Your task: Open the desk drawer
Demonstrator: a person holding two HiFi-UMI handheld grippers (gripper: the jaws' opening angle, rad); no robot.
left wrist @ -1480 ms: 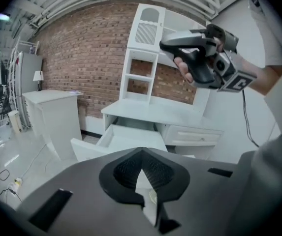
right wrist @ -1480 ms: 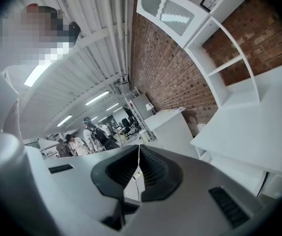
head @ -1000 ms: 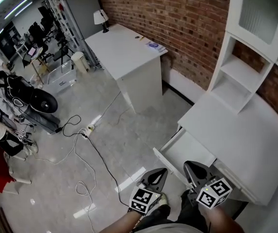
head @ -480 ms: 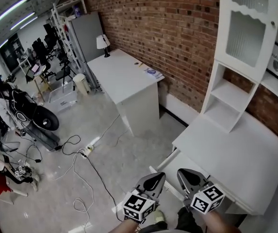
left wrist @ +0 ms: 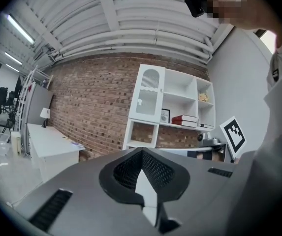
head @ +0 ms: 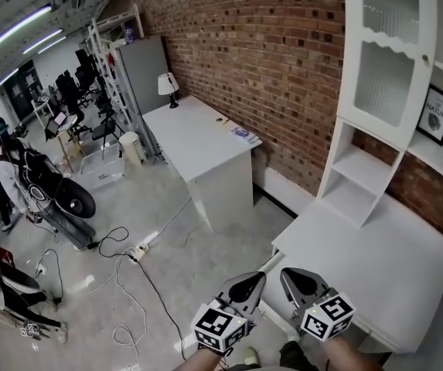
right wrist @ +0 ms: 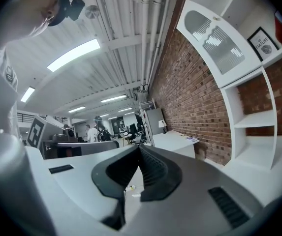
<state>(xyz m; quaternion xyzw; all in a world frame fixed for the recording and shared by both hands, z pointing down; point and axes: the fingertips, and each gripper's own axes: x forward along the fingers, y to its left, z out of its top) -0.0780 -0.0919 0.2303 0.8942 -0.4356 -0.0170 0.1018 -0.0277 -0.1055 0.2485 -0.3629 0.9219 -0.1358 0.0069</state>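
In the head view a white desk (head: 376,261) stands against the brick wall at the right. Its drawer (head: 270,264) juts out from the desk's near side, pulled open; only a strip shows between and behind my grippers. My left gripper (head: 253,278) and right gripper (head: 289,275) are held side by side at the bottom middle, above and in front of the drawer, touching nothing. Each gripper is shut and holds nothing. The left gripper view looks along the shut left gripper (left wrist: 141,151) towards the white shelving. The right gripper (right wrist: 140,149) faces the far room.
A tall white hutch (head: 376,91) with shelves stands on the desk. A second white desk (head: 198,137) with a lamp (head: 168,86) is further along the wall. Cables (head: 128,253) trail over the grey floor. People and gear crowd the far left (head: 5,176).
Both grippers have risen, and the view has tilted up towards the wall. The open drawer has slid behind the grippers and shows less. Both grippers stay shut.
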